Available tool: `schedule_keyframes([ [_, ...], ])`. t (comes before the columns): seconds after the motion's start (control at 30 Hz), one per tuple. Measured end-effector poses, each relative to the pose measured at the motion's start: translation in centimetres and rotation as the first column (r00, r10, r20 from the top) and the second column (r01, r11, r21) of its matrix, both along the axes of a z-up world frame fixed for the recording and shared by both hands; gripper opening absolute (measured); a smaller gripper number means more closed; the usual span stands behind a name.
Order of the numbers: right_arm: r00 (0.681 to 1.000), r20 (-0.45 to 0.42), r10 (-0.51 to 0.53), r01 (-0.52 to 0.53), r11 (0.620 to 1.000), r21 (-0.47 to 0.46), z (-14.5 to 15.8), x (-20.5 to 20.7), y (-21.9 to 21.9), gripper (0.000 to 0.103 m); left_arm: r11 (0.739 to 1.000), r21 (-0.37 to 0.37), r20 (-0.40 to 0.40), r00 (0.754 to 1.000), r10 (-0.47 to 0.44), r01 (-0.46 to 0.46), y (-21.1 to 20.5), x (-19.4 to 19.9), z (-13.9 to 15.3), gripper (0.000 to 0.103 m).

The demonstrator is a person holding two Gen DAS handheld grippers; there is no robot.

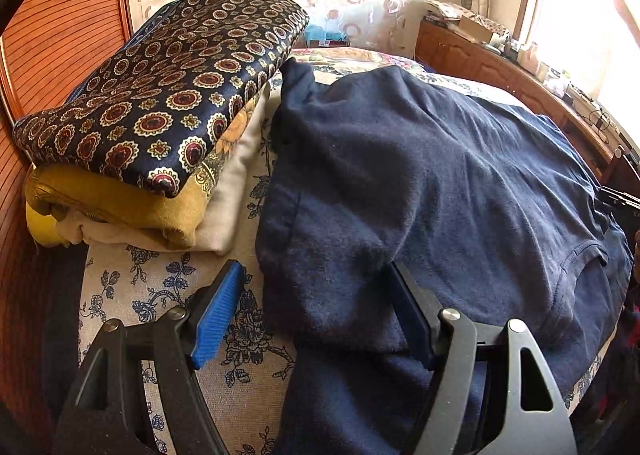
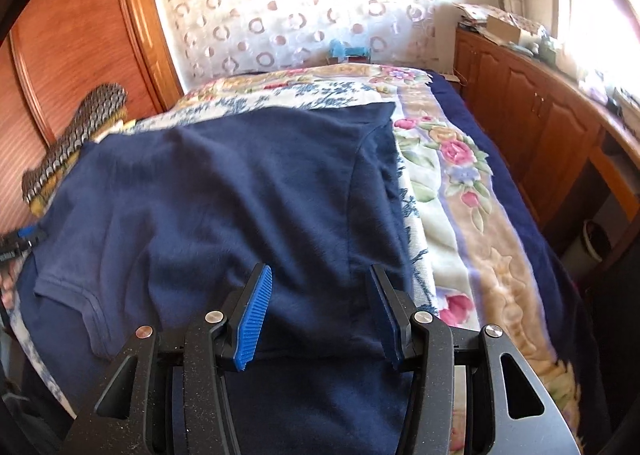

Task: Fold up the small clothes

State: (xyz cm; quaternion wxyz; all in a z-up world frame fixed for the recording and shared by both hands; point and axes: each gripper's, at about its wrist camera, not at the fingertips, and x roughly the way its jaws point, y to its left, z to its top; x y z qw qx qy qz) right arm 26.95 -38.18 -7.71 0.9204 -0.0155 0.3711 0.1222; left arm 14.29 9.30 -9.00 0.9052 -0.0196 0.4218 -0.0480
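Navy shirt [image 2: 248, 183] lies flat, collar toward the left gripper [image 1: 316, 295] and right gripper [image 2: 320, 295], both spread apart.

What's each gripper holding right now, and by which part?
Nothing is held. The left gripper and the right gripper both stand open over the navy t-shirt spread on the bed; no pad pinches the cloth.

Ahead of your grippers lies a matt, fuzzy navy shirt [image 1: 420, 175]; left of it, a glossy patterned cloth [image 1: 160, 87] and varnished wood panel [image 1: 52, 27].
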Motion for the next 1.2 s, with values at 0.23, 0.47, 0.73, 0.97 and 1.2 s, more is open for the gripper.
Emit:
schedule_keyframes([
  [0.23, 1.000, -0.013, -0.012, 0.011, 0.999, -0.040, -0.4, -1.2, -0.7, 0.051, 1.000, 0.009, -0.001, 1.000, 0.000, 0.000, -0.1, 0.0, 0.0, 0.074],
  [0.47, 1.000, -0.009, 0.020, -0.021, 0.998, -0.056, -0.2, -1.7, -0.4, 0.051, 1.000, 0.019, -0.002, 1.000, 0.001, -0.001, -0.5, 0.2, -0.1, 0.074],
  [0.73, 0.999, 0.039, -0.005, 0.007, 0.999, -0.042, 0.9, -4.7, -2.3, 0.051, 1.000, 0.019, -0.002, 1.000, 0.002, -0.002, -0.5, 0.2, -0.1, 0.075],
  [0.97, 1.000, 0.008, -0.020, 0.021, 0.999, -0.038, 0.2, -3.3, -2.4, 0.051, 1.000, -0.009, 0.017, 1.000, -0.020, 0.021, -0.4, 0.1, 0.2, 0.046],
  [1.2, 0.999, 0.023, 0.033, -0.031, 0.996, -0.087, 0.4, -2.0, -0.5, 0.020, 0.998, -0.004, 0.056, 0.996, -0.070, 0.071, -0.9, -0.2, 1.4, 0.016],
])
